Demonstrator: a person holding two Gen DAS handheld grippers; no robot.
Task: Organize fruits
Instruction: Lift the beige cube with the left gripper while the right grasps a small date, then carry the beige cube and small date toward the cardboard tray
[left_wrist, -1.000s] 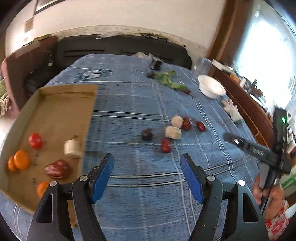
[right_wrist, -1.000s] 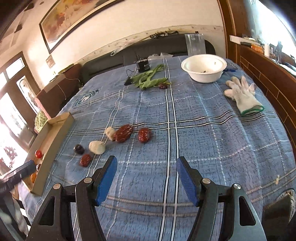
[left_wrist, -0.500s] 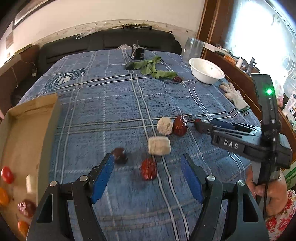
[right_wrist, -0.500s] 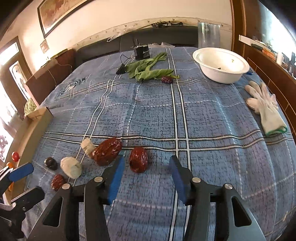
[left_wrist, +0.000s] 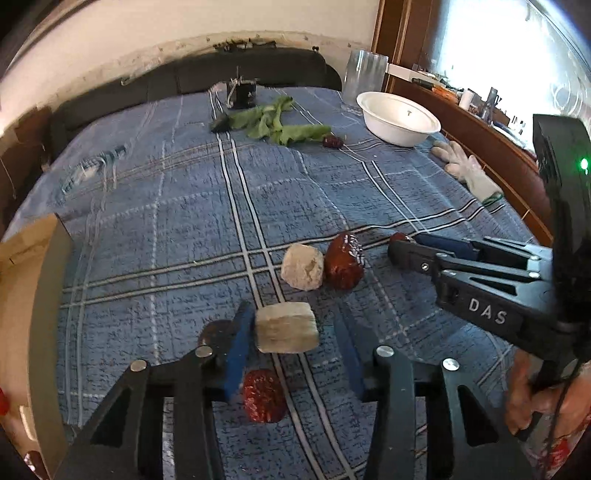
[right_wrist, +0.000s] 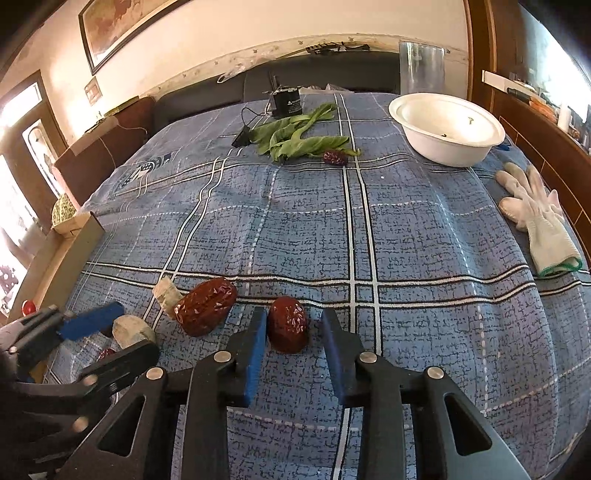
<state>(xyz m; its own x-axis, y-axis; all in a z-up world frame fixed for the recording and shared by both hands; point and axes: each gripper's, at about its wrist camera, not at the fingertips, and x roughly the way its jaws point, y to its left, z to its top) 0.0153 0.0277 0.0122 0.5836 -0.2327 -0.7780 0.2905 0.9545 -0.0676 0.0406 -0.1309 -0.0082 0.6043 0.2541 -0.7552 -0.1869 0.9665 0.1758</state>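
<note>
Right wrist: right gripper (right_wrist: 293, 330) straddling wrinkled oval date (right_wrist: 287, 324)

The white letters "DAS" stand on the black side of the right claw (left_wrist: 406, 245), seen in the left wrist view to the right of the left claw (left_wrist: 291, 345). Nothing else reads clearly.

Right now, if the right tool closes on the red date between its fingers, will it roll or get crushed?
The red date looks oval, so it may roll sideways if nudged. Its wrinkled skin suggests a soft, light fruit; the right tool should probably squeeze gently.
</note>
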